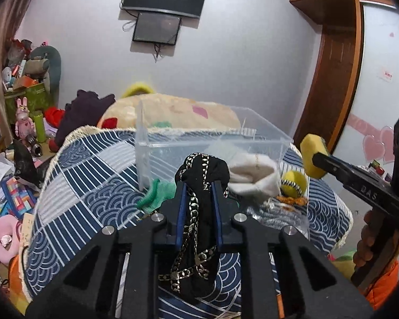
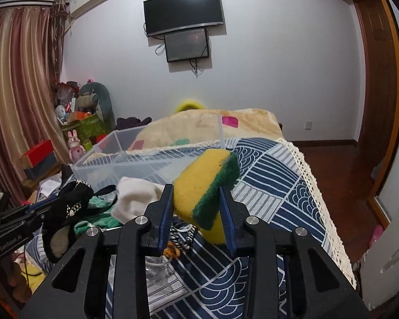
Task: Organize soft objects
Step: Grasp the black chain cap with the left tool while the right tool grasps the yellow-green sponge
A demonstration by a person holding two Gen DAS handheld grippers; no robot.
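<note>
My left gripper [image 1: 198, 186] is shut on a black cloth with gold chain trim [image 1: 199, 175], held above the bed just in front of a clear plastic box [image 1: 173, 143]. My right gripper [image 2: 196, 194] is shut on a yellow and green sponge [image 2: 204, 186], also raised near the box [image 2: 114, 156]. In the left wrist view the right gripper [image 1: 316, 159] holds the sponge [image 1: 310, 156] at the right. A white sock [image 1: 252, 175], a green cloth [image 1: 159, 191] and a yellow ball [image 1: 292, 183] lie on the bed by the box.
The bed has a blue and white patterned cover [image 1: 93, 186] and a beige blanket [image 1: 173, 111] behind the box. Clutter and toys [image 1: 18, 133] fill the floor at the left. A wardrobe [image 1: 332, 66] stands at the right. A clear bag [image 2: 157, 265] lies below the right gripper.
</note>
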